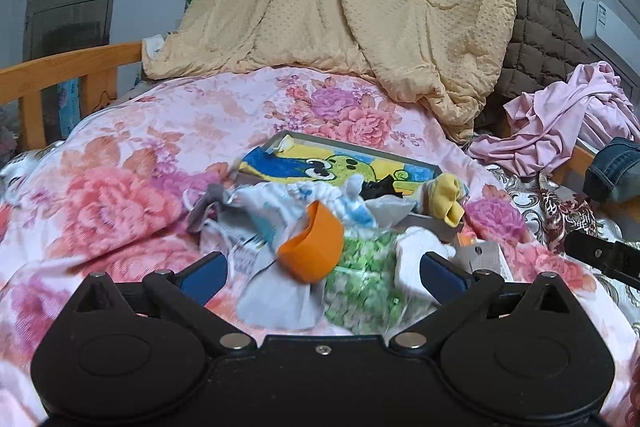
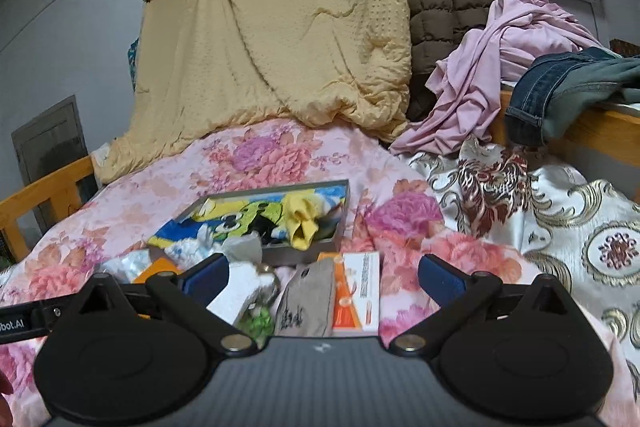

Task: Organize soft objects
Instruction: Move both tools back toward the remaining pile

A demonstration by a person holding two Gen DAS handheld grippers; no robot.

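Plainly, soft pile: a heap of small fabric pieces lies on the floral quilt (image 1: 132,163) of the bed, just in front of a shallow tray (image 1: 424,169) with a cartoon picture in its base.
Left tongs (image 1: 322,269): spread as wide as they go, nothing between the blue pads; they hang just short of the heap.
Right tongs (image 2: 322,271): also wide apart and empty, pointing at the near end of the heap and the tray beyond.
Orange piece (image 1: 312,247): nearest the left tongs; it looks cupped and a little stiffer than the rest, so I judge a pinch on its rim would hold.
Yellow sock (image 1: 446,201): draped over the tray's near edge, half in, half out; limp and light, best taken at the bunched middle so it does not trail.
White and blue cloths (image 1: 288,215): thin and crumpled, likely to come up tangled with a neighbour; take a raised fold, not a flat part.
Green packet (image 1: 364,279): glossy wrapping, probably slippery and crackly, not a soft thing.
Grey pouch (image 2: 308,297): flat and floppy, with dark writing too blurred to read.
Orange-and-white box (image 2: 358,291): stiff card beside the pouch; its print is too small to read.
Other writing: "bot.AI" shows on the black bar (image 2: 24,325) at the left edge of the right wrist view.
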